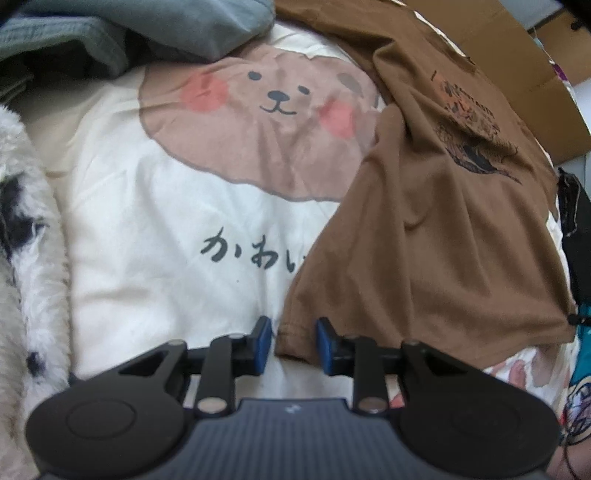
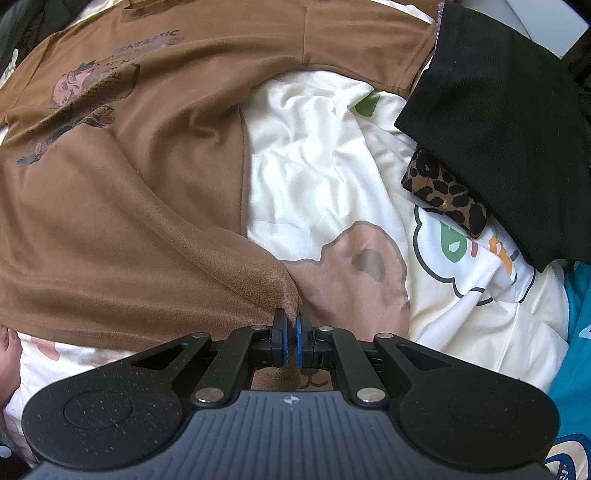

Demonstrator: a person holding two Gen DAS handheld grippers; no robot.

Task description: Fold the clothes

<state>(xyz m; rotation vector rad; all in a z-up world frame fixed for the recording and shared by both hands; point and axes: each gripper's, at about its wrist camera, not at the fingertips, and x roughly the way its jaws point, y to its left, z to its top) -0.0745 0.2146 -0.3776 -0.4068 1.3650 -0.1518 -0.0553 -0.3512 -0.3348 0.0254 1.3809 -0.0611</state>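
the brown tee [image 1: 436, 236] lies spread, print side up, on a cream bedsheet [image 1: 155, 206] with a bear drawn on it, rumpled and slanting, its hem toward the grippers and its neck far off. the left gripper [image 1: 294, 341] stands with its jaws narrowly apart, one blue pad either side of the tee's near hem corner, the cloth between them but not pinched as far as the left view shows. the right gripper [image 2: 292, 325] has its pads drawn close together on a peak of the tee's [image 2: 122, 206] other lower corner, so it holds that fabric. i judge the tee light, soft and limp: it will sag and drape from any point held, keep no shape of its own, and drag creases along the sheet if pulled flat. the knit looks matte and a little fuzzy, so the pads should bite well, yet a thin single layer can slip out if only the very edge is caught. the stitched hem is the firmest place to take it, a little in from each corner, both corners lifted level so the body hangs even. a black garment [image 2: 509, 122] and a leopard-print piece [image 2: 443, 192] lie to the right, clear of the tee, and a grey heap [image 1: 140, 29] lies beyond the sheet's bear.
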